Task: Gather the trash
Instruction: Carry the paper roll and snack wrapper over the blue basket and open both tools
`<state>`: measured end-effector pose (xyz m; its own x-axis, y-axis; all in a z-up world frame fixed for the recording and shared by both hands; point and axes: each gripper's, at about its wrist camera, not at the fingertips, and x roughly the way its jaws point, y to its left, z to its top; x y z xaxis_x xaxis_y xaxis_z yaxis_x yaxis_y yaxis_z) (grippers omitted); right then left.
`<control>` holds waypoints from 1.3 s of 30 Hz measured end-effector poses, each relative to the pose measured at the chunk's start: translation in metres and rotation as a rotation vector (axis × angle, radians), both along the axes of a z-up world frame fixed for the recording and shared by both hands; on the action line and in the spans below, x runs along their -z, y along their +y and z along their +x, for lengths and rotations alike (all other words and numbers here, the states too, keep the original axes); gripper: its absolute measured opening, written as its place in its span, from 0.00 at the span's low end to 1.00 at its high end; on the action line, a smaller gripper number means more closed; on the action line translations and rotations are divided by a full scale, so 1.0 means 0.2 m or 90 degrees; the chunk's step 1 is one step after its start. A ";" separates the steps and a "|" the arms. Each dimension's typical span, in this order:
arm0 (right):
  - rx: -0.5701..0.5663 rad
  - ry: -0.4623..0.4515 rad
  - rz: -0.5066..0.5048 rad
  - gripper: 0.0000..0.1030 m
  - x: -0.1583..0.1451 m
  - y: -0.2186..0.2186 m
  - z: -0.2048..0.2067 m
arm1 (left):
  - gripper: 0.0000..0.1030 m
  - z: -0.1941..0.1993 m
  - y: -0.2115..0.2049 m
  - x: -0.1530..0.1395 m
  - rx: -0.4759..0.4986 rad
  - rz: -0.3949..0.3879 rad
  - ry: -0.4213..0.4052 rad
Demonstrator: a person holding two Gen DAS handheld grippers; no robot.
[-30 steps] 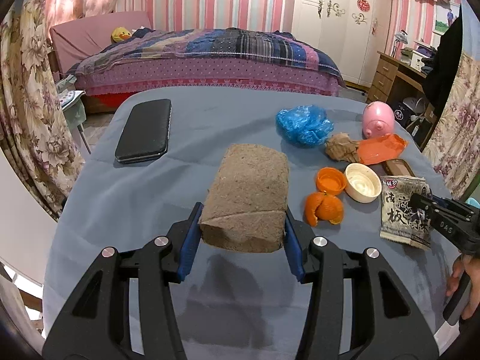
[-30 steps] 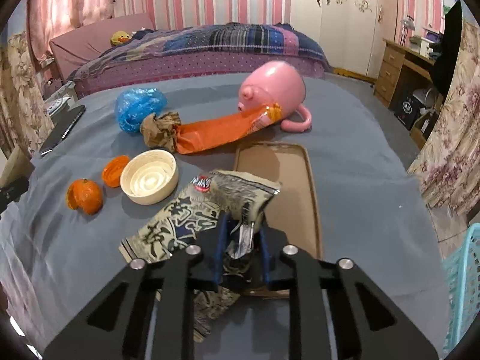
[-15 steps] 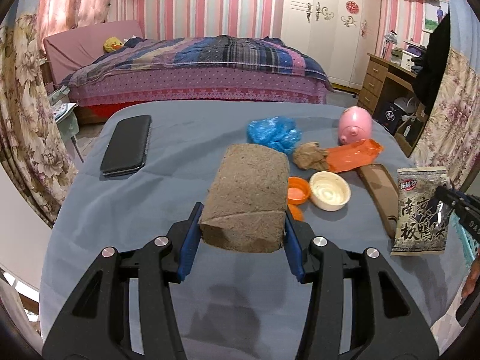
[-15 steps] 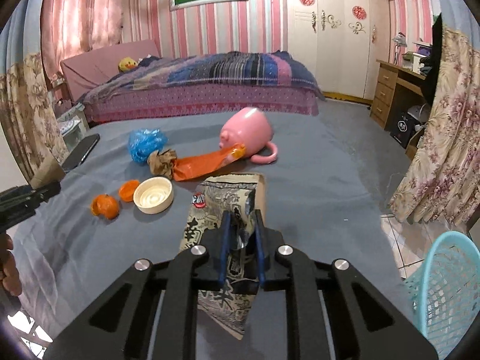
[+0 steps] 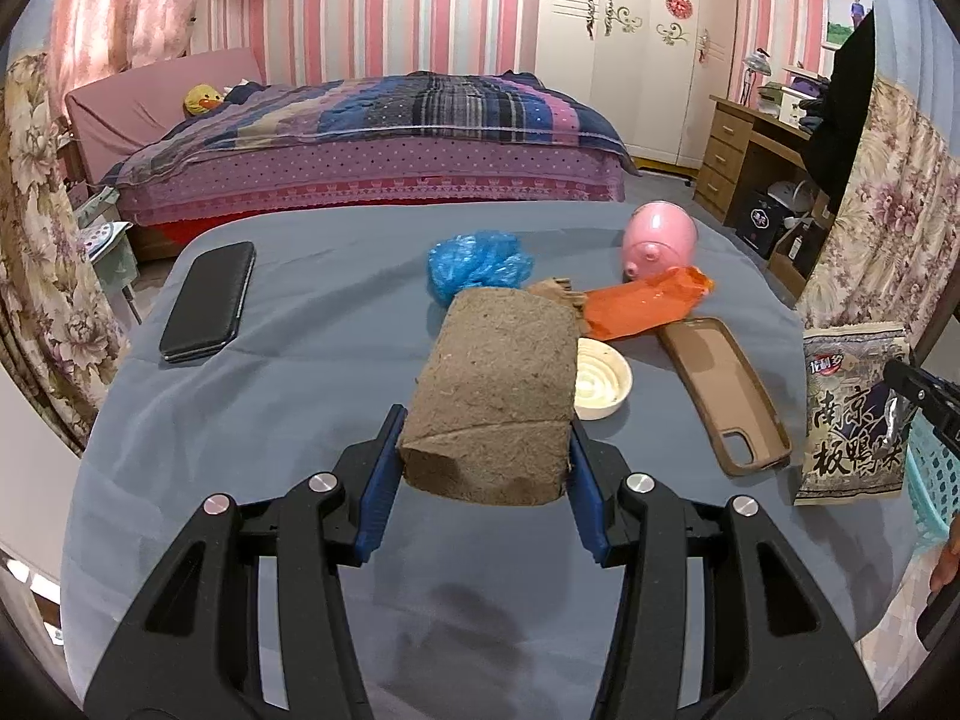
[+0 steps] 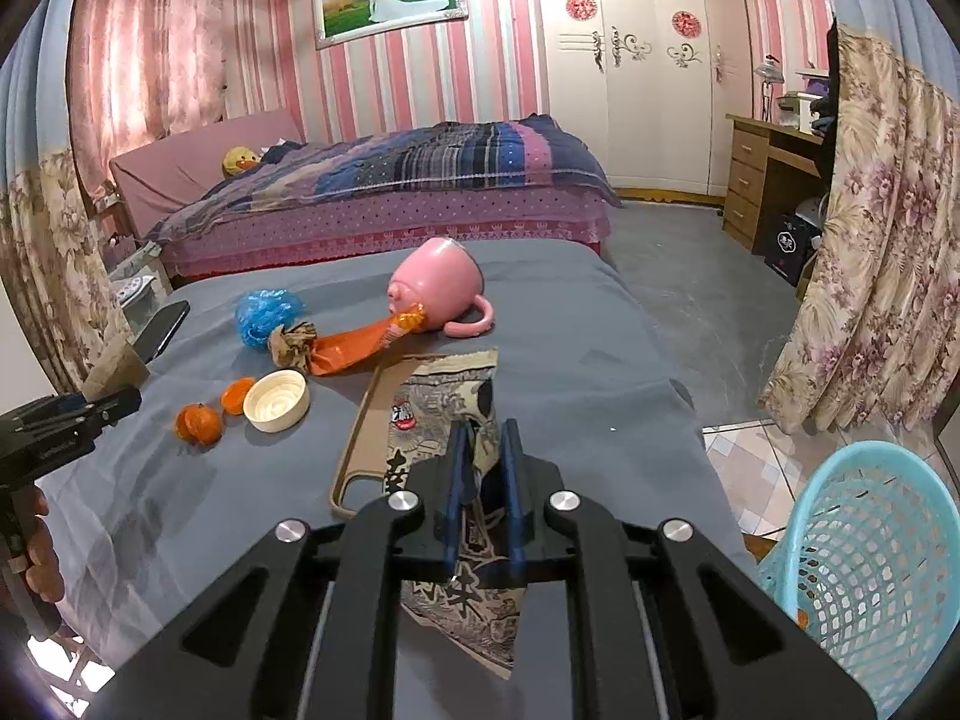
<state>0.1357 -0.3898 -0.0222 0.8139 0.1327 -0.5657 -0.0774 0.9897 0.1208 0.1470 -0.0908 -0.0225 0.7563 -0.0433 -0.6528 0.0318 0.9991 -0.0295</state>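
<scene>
We have lifted the printed foil snack wrapper (image 6: 457,414) off the grey-clothed table (image 6: 570,360) in our right hand-held gripper (image 6: 483,468), pinched tight, toward the turquoise mesh basket (image 6: 864,546); our left hand-held gripper (image 5: 483,456) still clamps the brown fibrous block (image 5: 498,384), ready to follow.

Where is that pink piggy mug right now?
The pink mug lies tipped on its side at the far end of the grey table, its mouth against the orange wrapper.
</scene>
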 end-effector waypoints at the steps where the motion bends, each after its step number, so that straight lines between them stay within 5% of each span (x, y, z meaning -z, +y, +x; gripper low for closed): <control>1: 0.002 -0.002 0.000 0.12 0.00 -0.01 -0.01 | 0.47 0.00 -0.01 0.00 0.002 0.001 -0.001; 14: 0.085 -0.034 -0.003 0.12 -0.10 -0.37 -0.13 | 0.47 0.05 -0.44 -0.04 0.084 0.003 -0.018; 30: 0.289 -0.038 -0.040 0.12 -0.07 -1.13 -0.45 | 0.47 -0.04 -1.47 0.00 0.297 -0.003 -0.033; 39: 0.346 -0.021 -0.060 0.12 0.02 -1.35 -0.56 | 0.47 -0.16 -1.93 0.09 0.410 -0.020 -0.008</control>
